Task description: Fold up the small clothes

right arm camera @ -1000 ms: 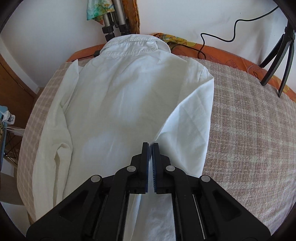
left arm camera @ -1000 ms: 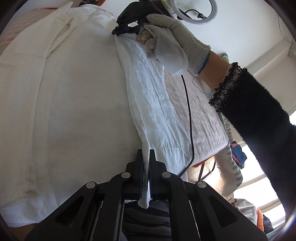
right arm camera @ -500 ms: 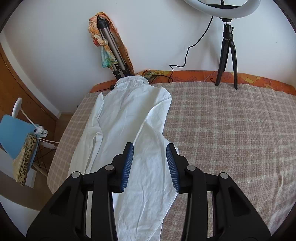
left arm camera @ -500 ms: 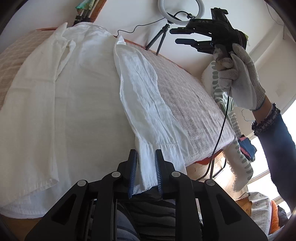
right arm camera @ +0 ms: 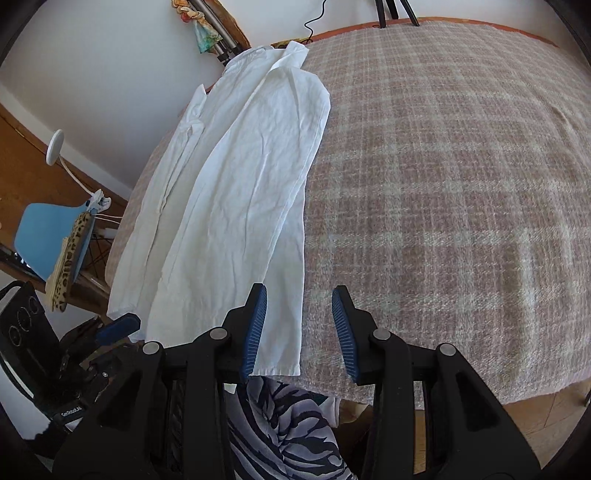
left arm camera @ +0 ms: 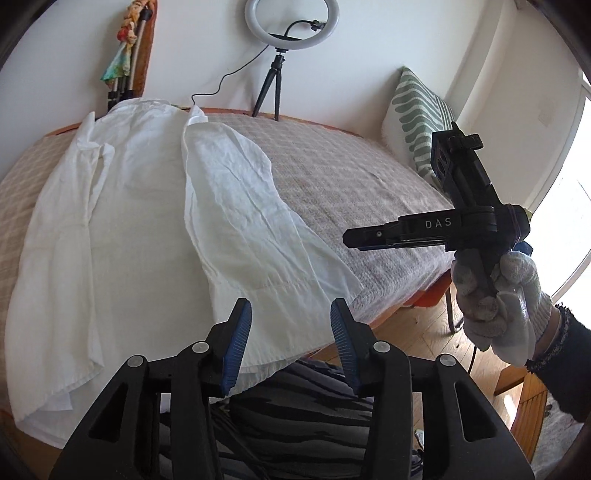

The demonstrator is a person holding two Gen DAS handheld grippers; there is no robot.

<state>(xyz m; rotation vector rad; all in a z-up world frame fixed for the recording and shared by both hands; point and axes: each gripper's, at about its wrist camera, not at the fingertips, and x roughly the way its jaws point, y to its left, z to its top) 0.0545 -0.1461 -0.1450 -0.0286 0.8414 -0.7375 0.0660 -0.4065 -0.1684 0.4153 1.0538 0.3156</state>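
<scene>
A white shirt [left arm camera: 122,229] lies flat on the plaid blanket [left arm camera: 332,177], its right side folded over the middle as a long panel [left arm camera: 240,214]. My left gripper [left arm camera: 291,308] hovers above the shirt's hem at the bed's near edge. Its jaws are opening and the pads touch nothing. A gloved hand [left arm camera: 495,302] holds my right gripper [left arm camera: 360,236] off to the right, above the bed's corner. In the right wrist view the right gripper [right arm camera: 300,293] is open over the folded shirt [right arm camera: 240,192] and its lower right edge, gripping nothing. The left gripper [right arm camera: 110,328] shows at lower left.
A ring light on a tripod [left arm camera: 291,33] and a second tripod with a scarf [left arm camera: 125,62] stand behind the bed. A green patterned pillow [left arm camera: 417,110] leans at the far right. A blue chair [right arm camera: 48,236] stands left of the bed. Bare blanket [right arm camera: 443,166] spreads right of the shirt.
Both grippers let go of the shirt's folded edge and opened. The right one swung away to the right, off the shirt. The left one drew back and rose.
</scene>
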